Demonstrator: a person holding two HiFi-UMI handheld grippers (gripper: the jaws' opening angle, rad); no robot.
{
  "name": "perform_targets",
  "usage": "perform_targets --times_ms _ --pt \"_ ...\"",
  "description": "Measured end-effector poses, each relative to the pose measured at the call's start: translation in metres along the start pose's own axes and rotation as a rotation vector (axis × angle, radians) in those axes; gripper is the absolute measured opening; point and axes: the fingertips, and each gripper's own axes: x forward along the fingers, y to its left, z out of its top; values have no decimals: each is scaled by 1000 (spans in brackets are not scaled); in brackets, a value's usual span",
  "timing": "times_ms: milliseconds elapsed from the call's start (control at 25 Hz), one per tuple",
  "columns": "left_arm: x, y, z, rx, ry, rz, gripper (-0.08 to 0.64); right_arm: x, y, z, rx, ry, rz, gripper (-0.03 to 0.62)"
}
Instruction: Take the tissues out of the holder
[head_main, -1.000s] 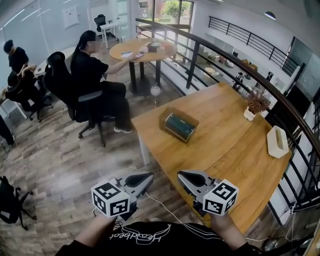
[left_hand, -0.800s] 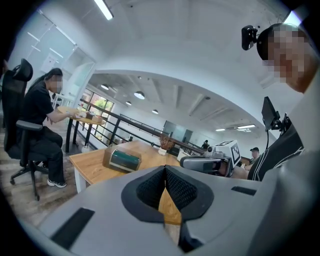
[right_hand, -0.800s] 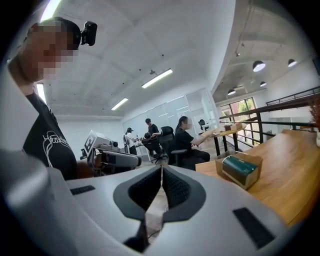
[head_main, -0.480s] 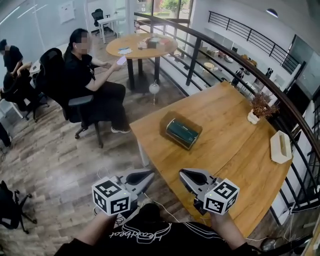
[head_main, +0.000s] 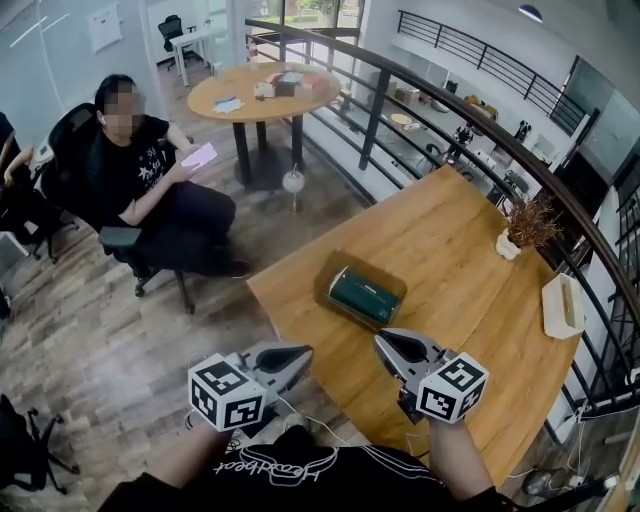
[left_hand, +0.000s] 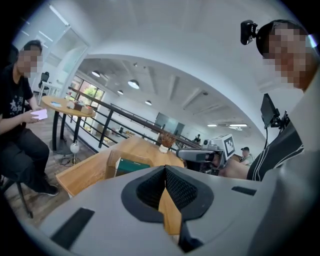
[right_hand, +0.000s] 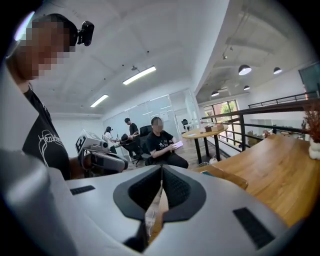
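Wooden holder sits on the table with a green tissue pack inside (loose tissues hard to make out). Left gripper and right gripper are both closed, empty, short of the holder.

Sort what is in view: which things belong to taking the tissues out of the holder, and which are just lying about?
Job: wooden holder; green tissue pack inside it; left gripper and right gripper, jaws shut, empty.
Lying about: potted plant and white box on the same table; round table farther off; seated person with a phone.
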Motion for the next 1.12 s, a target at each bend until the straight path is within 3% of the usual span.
perform_targets --times_ms 200,520,680,880,1120 --pt "19 46 15 -16 30 -39 12 40 -44 -6 -13 101 -55 18" --pt "41 100 44 -2 55 -72 12 89 -105 -15 -157 297 -108 20" --pt "50 120 52 -8 61 -86 12 106 -128 -21 -160 394 -110 27" --pt "52 140 56 -3 76 -82 12 124 -148 -34 -239 524 -97 219" --pt "49 158 54 -30 73 -73 12 138 -164 -59 -248 680 -29 298"
